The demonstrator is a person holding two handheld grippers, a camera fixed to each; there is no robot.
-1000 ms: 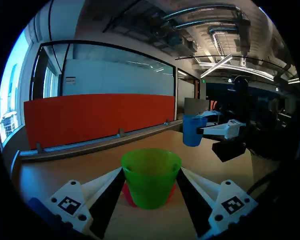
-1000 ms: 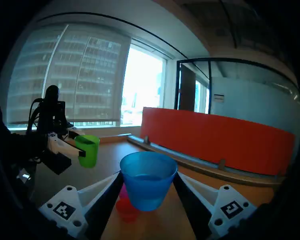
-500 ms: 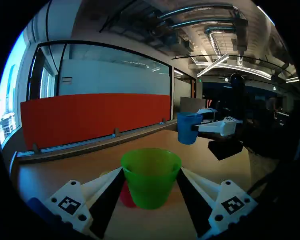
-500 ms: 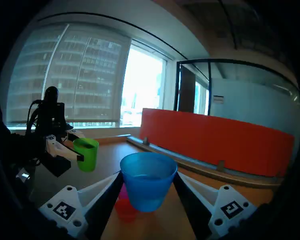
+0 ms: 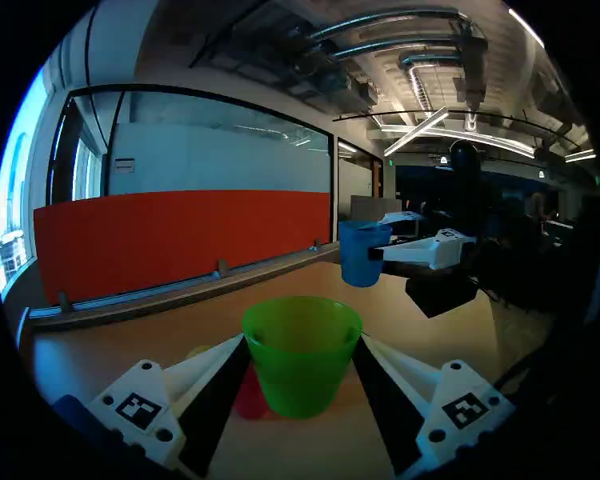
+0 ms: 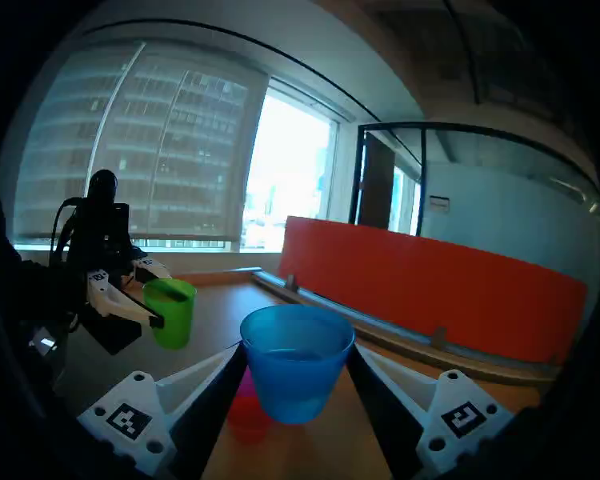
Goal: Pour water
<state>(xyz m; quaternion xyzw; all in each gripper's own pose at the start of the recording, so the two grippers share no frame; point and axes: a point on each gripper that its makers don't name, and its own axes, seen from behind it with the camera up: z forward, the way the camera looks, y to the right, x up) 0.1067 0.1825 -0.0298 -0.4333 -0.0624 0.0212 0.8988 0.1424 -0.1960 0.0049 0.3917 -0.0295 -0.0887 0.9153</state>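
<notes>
Over the wooden table (image 5: 428, 320), the left gripper (image 5: 300, 342) clamps an upright green cup (image 5: 302, 380) between its fingers. The right gripper (image 6: 298, 350) grips a blue cup (image 6: 298, 388) with water. A small red cup (image 6: 244, 416) stands below its fingers.

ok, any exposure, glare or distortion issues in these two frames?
Right gripper view: window blown out white, the person beside it a near-silhouette, blue cup sharp. Left gripper view: dimmer overall, ceiling light strips flare slightly, green cup sharp. Both: fisheye bows the edges of the orange panel.
</notes>
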